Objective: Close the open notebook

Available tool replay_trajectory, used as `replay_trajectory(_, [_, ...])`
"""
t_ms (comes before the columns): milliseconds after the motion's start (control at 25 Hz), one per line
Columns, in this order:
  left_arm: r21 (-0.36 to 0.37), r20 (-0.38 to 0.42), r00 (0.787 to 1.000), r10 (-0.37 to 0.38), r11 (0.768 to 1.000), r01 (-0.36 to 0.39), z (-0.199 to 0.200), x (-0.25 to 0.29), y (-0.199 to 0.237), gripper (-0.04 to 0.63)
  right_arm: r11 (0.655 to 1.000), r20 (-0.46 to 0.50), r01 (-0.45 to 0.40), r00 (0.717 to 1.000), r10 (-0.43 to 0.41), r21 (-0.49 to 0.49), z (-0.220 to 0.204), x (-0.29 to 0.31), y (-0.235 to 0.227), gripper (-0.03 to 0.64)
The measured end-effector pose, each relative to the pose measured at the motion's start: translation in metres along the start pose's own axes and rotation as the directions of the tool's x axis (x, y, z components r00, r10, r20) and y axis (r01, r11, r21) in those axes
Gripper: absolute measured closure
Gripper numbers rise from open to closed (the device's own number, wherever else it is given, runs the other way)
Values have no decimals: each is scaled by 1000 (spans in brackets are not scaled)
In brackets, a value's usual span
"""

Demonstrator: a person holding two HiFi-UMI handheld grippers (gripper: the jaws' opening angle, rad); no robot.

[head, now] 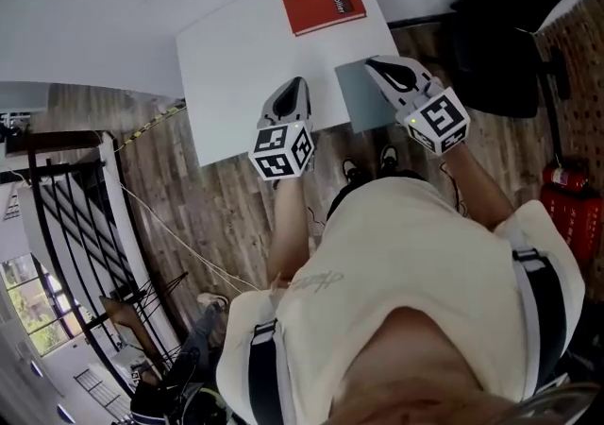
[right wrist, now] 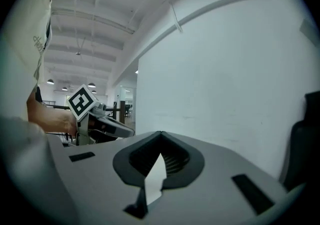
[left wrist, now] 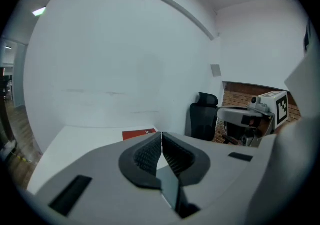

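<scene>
Notebook [head: 324, 5] lies shut, red cover up, at the tabletop's [head: 236, 64] far side, long axis running across. It sits ahead of and between the tools, about equally near both. Left tool [head: 300, 83] is closed and empty. Right tool [head: 376, 62] likewise. Task looks done.

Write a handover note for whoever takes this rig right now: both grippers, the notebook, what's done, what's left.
Left hand-held gripper: shut, empty, raised over the near edge of the white table.
Right hand-held gripper: jaws together, empty, raised over a grey flat sheet at the table's near right corner.
Red notebook: closed, lying flat at the table's far side, away from both grippers.
Done: notebook is closed.
Left: nothing apparent.
</scene>
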State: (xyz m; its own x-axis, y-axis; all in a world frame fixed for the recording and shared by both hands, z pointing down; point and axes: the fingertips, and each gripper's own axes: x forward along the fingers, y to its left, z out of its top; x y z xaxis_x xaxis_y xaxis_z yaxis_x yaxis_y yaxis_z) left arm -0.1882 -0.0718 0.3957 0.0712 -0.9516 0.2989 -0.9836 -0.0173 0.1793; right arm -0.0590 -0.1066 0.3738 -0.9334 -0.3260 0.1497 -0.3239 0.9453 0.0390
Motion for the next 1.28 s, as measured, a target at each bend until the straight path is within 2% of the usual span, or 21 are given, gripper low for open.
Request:
replay_trajectory(120, [10,49,998,26,1000,-26,24,-5,8,572,997,57,37,998,-33,-72,39,-4,-8,611])
replay_trajectory(320, [26,121,992,33,999,-36,60,1,11,572,989,109,42,994,-27,-143,67,1,-21,611])
replay_trajectory(480, [106,154,988,33,993,-50,91,4,8,572,992,146,43,989,-25,-122,91,3,-35,611])
replay_trajectory(600, [126,187,982,35,990,-60,113,2,13,572,986,168,77,984,-51,-150,110,5,-46,611])
replay_trajectory(760, [147,226,974,27,987,-62,133,1,12,571,984,191,107,978,-79,-141,125,7,-57,611])
replay_trajectory(880, [168,234,972,4,985,-44,140,2,8,571,981,200,111,977,-78,-157,130,11,-56,611])
replay_trajectory(1000, [200,240,971,8,978,-58,141,2,7,571,982,196,111,977,-80,-156,131,15,-56,611])
replay_trajectory(1280, [187,188,982,11,981,-47,110,14,22,571,990,126,97,988,-85,-99,101,26,-50,611])
